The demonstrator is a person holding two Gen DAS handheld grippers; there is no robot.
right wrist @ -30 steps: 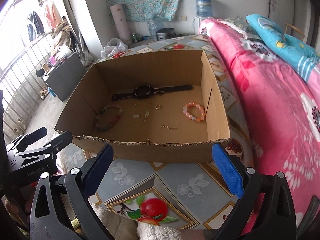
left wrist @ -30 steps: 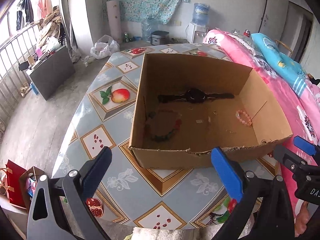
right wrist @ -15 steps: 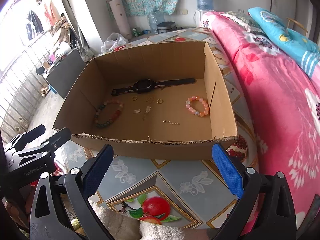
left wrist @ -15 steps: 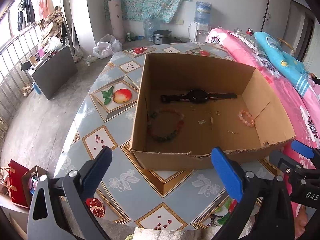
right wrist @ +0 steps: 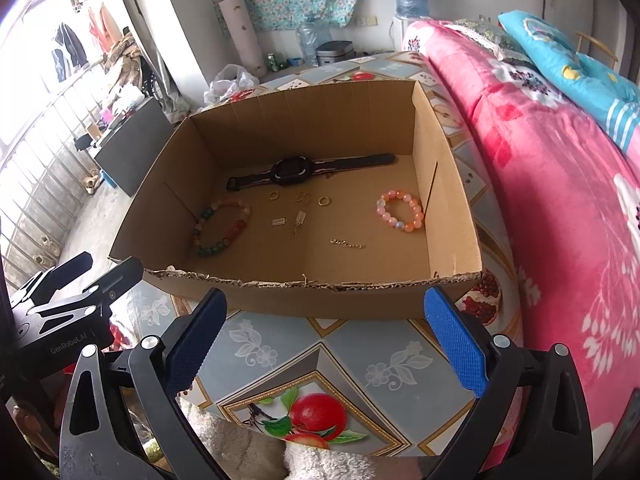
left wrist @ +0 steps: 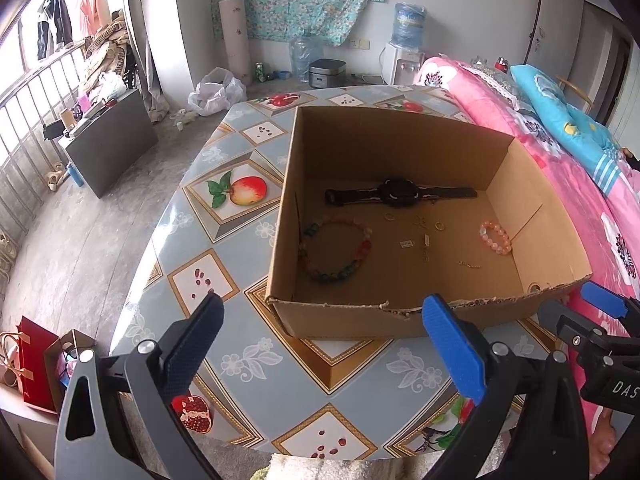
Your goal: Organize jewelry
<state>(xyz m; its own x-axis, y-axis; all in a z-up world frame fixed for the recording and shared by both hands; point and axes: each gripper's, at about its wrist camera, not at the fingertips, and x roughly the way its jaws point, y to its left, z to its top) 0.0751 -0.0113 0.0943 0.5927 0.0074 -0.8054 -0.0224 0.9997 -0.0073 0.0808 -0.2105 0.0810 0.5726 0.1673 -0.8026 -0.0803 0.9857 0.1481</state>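
Both grippers, left (left wrist: 326,346) and right (right wrist: 328,342), hover released and empty, fingers (right wrist: 456,344) spread wide, near the box (right wrist: 320,290). Beyond the fingers, on the box floor, lie a watch (right wrist: 294,172) far, a multicoloured bracelet (right wrist: 222,226) left, a pink bracelet (right wrist: 400,210) right, with rings (right wrist: 324,201) between. The box rests on a fruit-patterned desk (left wrist: 248,360); a pink bed (right wrist: 560,200) lies right.

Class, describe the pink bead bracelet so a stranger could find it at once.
Find the open cardboard box on the fruit-patterned table. On its floor, near the wall beside the pink bed, lies the pink bead bracelet: smaller than the multicoloured bracelet opposite.
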